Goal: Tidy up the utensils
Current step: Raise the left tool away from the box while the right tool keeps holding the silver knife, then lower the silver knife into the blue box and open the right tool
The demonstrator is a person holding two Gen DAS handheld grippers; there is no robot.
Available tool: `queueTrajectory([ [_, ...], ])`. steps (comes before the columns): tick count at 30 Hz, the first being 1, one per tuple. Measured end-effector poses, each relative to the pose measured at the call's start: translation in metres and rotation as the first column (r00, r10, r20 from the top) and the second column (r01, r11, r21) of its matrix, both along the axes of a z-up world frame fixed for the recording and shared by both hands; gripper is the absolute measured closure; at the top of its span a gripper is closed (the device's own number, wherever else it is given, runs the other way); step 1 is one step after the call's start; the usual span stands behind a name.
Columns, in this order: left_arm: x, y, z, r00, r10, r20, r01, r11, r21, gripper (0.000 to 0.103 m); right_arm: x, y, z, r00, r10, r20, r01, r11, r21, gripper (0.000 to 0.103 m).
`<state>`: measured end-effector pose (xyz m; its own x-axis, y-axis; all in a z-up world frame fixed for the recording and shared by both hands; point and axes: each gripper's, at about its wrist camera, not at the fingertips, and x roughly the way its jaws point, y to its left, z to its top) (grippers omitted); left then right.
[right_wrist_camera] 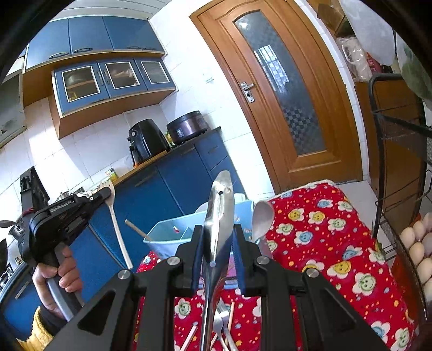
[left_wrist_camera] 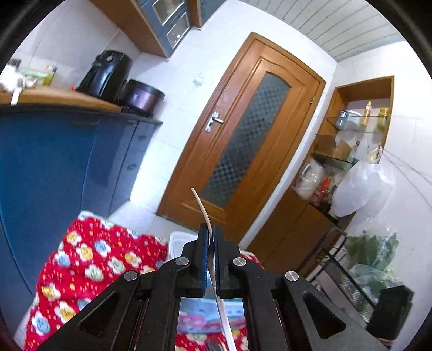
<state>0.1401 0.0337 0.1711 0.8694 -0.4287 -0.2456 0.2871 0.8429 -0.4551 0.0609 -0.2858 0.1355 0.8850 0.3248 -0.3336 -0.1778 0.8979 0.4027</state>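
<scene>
The walls (right_wrist_camera: 194, 54) are white tile. A brown wooden door (left_wrist_camera: 243, 129) with a patterned glass pane (daylight shows through it) stands in the middle. Blue cabinets (right_wrist_camera: 162, 183) run under a wooden counter (left_wrist_camera: 59, 98), where a black fryer (left_wrist_camera: 106, 75) and a dark cooker (left_wrist_camera: 141, 94) stand side by side. Blue wall cupboards (right_wrist_camera: 108, 78) hang above. Beside the door is a wooden niche (left_wrist_camera: 361, 116) with glass shelves. The ceiling (left_wrist_camera: 337, 24) has pale planks.

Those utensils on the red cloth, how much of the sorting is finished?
Partly done: a stick already leans in the blue bin. In hand: the left gripper holds a white fork, the right gripper a metal spoon. Left: more cutlery lying on the red cloth.
</scene>
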Motion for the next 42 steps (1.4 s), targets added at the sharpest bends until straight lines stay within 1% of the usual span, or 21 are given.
queueTrajectory([
  [4,0.014,-0.007,0.004,0.999,0.027,0.028,-0.028,0.999,0.029,0.1,0.009,-0.003,0.005,1.0,-0.007,0.01,0.007,1.0,-0.005,0.08],
  [11,0.028,-0.022,0.01,0.991,0.077,0.107,-0.091,0.987,0.131,0.1,0.029,-0.005,0.014,0.999,-0.013,0.035,0.014,1.0,-0.007,0.08],
  [16,0.037,-0.031,0.013,0.982,0.114,0.149,-0.138,0.977,0.164,0.1,0.043,-0.004,0.018,0.998,-0.018,0.053,0.019,1.0,-0.006,0.08],
  [22,0.043,-0.039,0.009,0.97,0.143,0.195,-0.184,0.961,0.207,0.1,0.065,-0.004,0.029,0.992,-0.07,0.107,0.069,0.998,0.007,0.08],
  [25,0.045,-0.042,0.004,0.966,0.154,0.206,-0.201,0.952,0.232,0.1,0.078,0.0,0.033,0.984,-0.107,0.144,0.111,0.994,-0.019,0.08],
  [29,0.048,-0.046,-0.008,0.969,0.151,0.194,-0.198,0.946,0.255,0.1,0.096,0.007,0.034,0.967,-0.167,0.193,0.182,0.981,-0.06,0.08],
  [32,0.049,-0.048,-0.013,0.969,0.152,0.194,-0.201,0.942,0.267,0.1,0.106,0.014,0.032,0.944,-0.227,0.238,0.258,0.96,-0.107,0.08],
  [33,0.05,-0.048,-0.015,0.969,0.152,0.194,-0.201,0.942,0.268,0.1,0.111,0.019,0.03,0.93,-0.259,0.26,0.3,0.945,-0.133,0.08],
  [35,0.051,-0.049,-0.018,0.97,0.152,0.191,-0.202,0.94,0.274,0.1,0.116,0.025,0.025,0.916,-0.284,0.282,0.337,0.928,-0.16,0.08],
  [39,0.055,-0.052,-0.026,0.972,0.15,0.18,-0.197,0.939,0.281,0.1,0.122,0.036,0.012,0.903,-0.297,0.309,0.372,0.901,-0.221,0.08],
  [42,0.058,-0.051,-0.033,0.974,0.152,0.169,-0.196,0.939,0.284,0.1,0.123,0.043,0.004,0.907,-0.28,0.315,0.365,0.896,-0.254,0.08],
])
